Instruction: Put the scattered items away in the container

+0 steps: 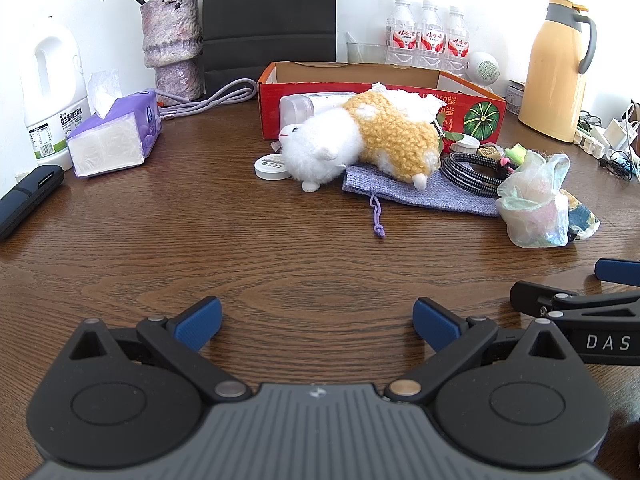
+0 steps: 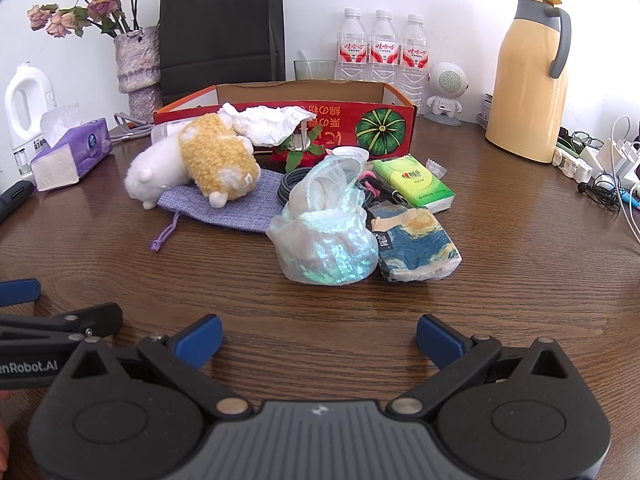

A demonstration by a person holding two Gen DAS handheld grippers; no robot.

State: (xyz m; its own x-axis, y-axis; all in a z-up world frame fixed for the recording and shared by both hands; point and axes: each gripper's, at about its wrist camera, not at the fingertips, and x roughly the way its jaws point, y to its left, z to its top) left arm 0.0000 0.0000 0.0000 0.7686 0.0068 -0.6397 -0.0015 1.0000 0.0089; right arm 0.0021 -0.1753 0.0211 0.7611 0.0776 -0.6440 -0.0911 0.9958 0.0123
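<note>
Stood over a dark brown wood-grain table [image 1: 280,240] set against a white wall [image 2: 460,0]. Left gripper [image 1: 316,320] spread wide above bare wood, nothing between its blue pads; right gripper [image 2: 319,338] likewise spread and empty, just beside it.

Held the scattered items mid-table, in front of an open red cardboard box printed with a green pumpkin [image 2: 384,126], the container, which stood toward the back. Lay against the box's front wall: a white and yellow plush animal [image 1: 360,136], partly on a flat grey-lilac drawstring pouch [image 1: 416,196]. Sat to the right of these: a coiled black braided cable [image 1: 468,172], a crumpled iridescent sheer bag [image 2: 328,236], a blue-and-yellow painted tissue pack [image 2: 416,248] touching it, and a green tissue pack [image 2: 416,182] behind.

Lined the back edge: a mottled stone-like vase of dried pink roses [image 2: 136,68], a black paper bag [image 2: 220,24], three clear water bottles [image 2: 380,48], a cream thermos jug with grey handle [image 2: 528,80]. Rested at the left: a purple tissue pack [image 1: 116,136] and a white plastic jug [image 1: 52,92].
</note>
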